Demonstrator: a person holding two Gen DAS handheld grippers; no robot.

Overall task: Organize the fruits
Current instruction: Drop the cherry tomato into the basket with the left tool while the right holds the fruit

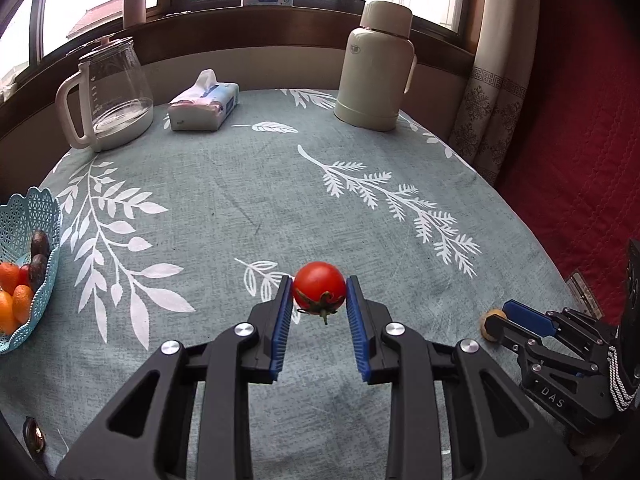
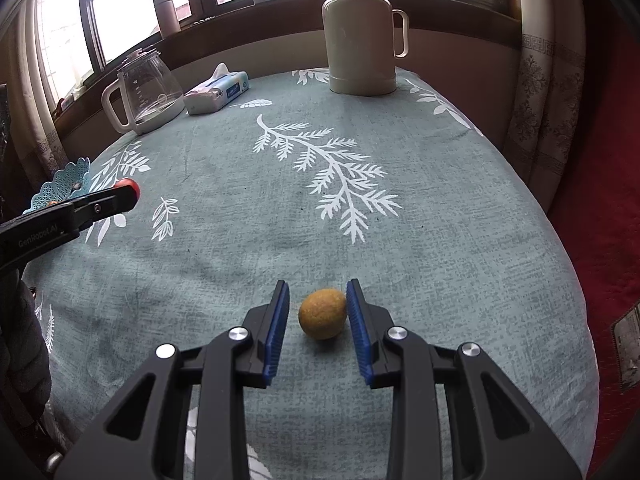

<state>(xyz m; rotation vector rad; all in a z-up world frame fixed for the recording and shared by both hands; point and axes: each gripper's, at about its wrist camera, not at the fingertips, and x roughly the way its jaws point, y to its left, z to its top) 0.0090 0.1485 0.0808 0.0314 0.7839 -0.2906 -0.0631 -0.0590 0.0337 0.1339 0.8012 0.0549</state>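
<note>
Several fruits already lie in the blue lattice basket (image 1: 24,216), far to the left of the left gripper (image 1: 319,294): some orange ones and some dark ones, as far as I can see. I judge the task to be well advanced but not finished, because two pieces are not yet in the basket.

One is the red tomato (image 1: 319,286). The left gripper holds it between its blue pads (image 1: 280,320), closed on both sides, with the green stem pointing back toward the camera. The tomato seems to be lifted above the tablecloth (image 1: 240,200), but how high I cannot tell.

The other is the small yellow-brown fruit (image 2: 322,313), which rests on the cloth between the fingers of the right gripper (image 2: 318,312). The jaws stand a little wider than the fruit; the right pad is almost touching it and the left pad is apart, so it is not yet gripped.

Both grippers point forward and slightly downward. The right one is low, near the cloth; the left one is off to its left, nearer the basket.

What remains, in my judgement, is closing on the yellow fruit and carrying both to the basket.
</note>
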